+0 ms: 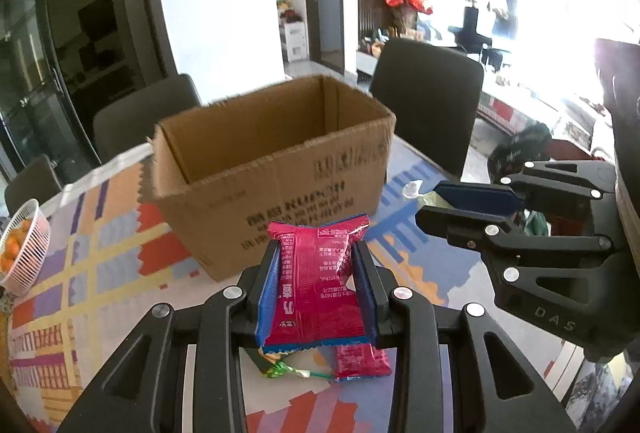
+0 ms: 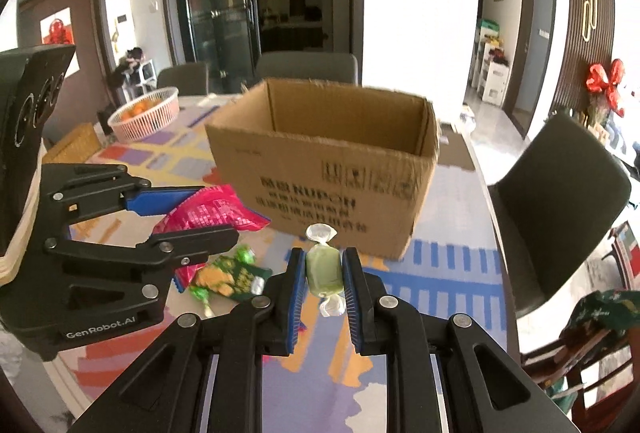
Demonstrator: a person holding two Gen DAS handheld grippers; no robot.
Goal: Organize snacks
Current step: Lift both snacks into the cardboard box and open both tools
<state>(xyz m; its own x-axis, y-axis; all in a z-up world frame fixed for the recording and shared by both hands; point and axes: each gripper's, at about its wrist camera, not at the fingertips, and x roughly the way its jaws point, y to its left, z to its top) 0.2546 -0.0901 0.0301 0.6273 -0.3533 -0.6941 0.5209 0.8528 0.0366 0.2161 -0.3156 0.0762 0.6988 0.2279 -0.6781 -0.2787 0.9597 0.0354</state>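
Observation:
An open cardboard box [image 1: 276, 169] stands on the patterned tablecloth, also ahead in the right wrist view [image 2: 332, 169]. My left gripper [image 1: 316, 253] is shut on a red snack packet [image 1: 314, 281], held above the table in front of the box. My right gripper [image 2: 323, 257] is shut on a pale green wrapped candy [image 2: 323, 267], also lifted before the box. In the left wrist view the right gripper [image 1: 436, 201] shows at the right. In the right wrist view the left gripper [image 2: 216, 209] appears at the left with its red packet [image 2: 208, 213].
On the cloth lie another red packet [image 1: 360, 359], a green lollipop [image 1: 280, 371] and a green and yellow packet [image 2: 228, 277]. A white basket of orange fruit [image 2: 144, 113] stands at the far left. Dark chairs [image 2: 560, 201] surround the table [image 2: 452, 265].

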